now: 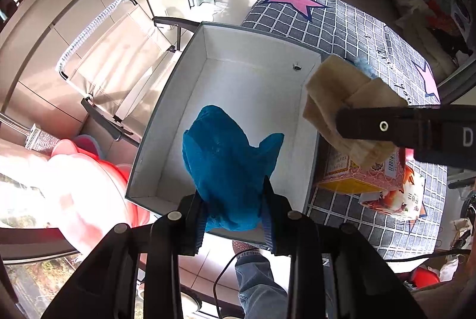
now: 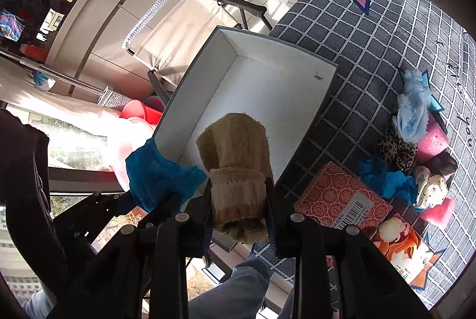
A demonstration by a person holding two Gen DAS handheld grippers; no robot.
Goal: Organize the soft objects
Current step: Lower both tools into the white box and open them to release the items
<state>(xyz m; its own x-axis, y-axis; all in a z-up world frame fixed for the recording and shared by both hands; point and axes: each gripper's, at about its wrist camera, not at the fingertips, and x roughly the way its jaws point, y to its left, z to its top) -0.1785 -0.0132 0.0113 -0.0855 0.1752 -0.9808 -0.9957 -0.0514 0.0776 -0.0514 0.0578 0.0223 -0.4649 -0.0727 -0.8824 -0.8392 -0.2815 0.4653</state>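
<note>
A crumpled blue cloth (image 1: 229,164) hangs from my left gripper (image 1: 235,209), which is shut on it above the white open box (image 1: 166,122). In the right wrist view a tan folded sock (image 2: 238,167) is pinched in my right gripper (image 2: 239,209), also over the box (image 2: 184,93). The right gripper (image 1: 351,122) with the tan sock (image 1: 336,93) shows at the box's right wall in the left wrist view. The blue cloth (image 2: 157,173) and left gripper (image 2: 166,200) appear at lower left of the right wrist view. The box floor looks bare under both items.
On the checked grey mat (image 2: 372,30) lie several soft things: a light blue fluffy piece (image 2: 413,108), pink sponges (image 2: 431,137), a leopard-print item (image 2: 398,152), another blue cloth (image 2: 383,176). A patterned carton (image 2: 339,197) sits beside the box. A folding chair (image 1: 119,72) stands left.
</note>
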